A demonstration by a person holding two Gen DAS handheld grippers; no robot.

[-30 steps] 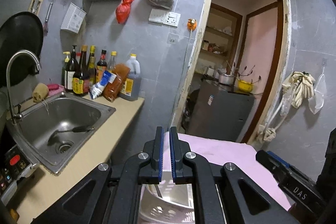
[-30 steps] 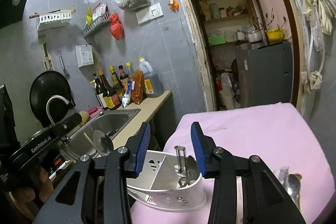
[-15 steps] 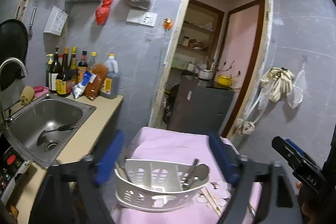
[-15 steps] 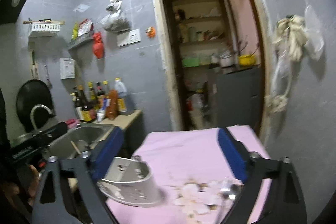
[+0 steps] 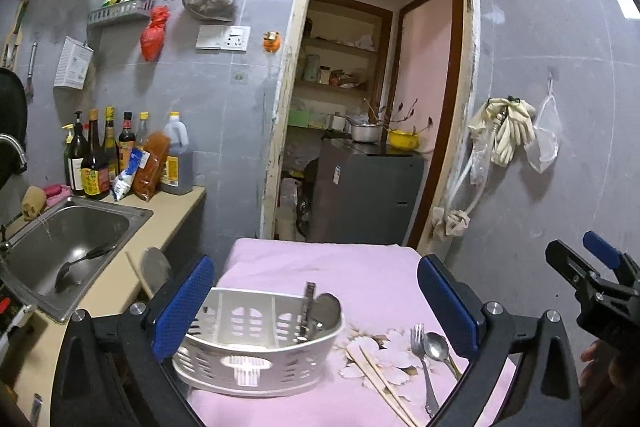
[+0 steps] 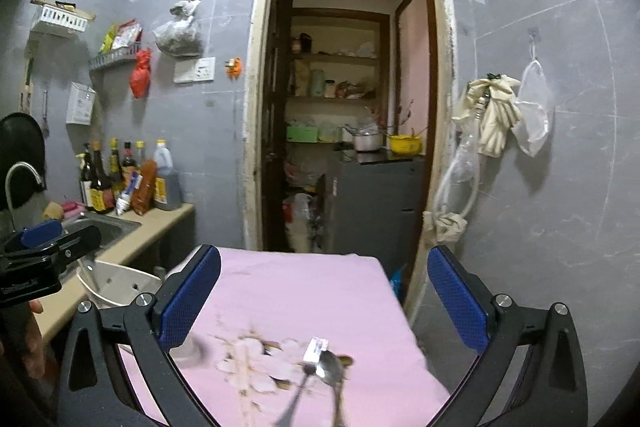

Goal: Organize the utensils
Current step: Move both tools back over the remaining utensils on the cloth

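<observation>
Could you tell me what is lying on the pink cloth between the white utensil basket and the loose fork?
A pair of wooden chopsticks lies between the basket and the fork, over the cloth's flower print, seen in the left wrist view.

No wording can be made out in either view. The bottles (image 5: 94,155) by the sink carry yellow and red labels (image 5: 95,179) whose print is too small to read. A sticker (image 5: 337,174) on the grey cabinet (image 5: 364,195) in the doorway is blurred as well.
</observation>
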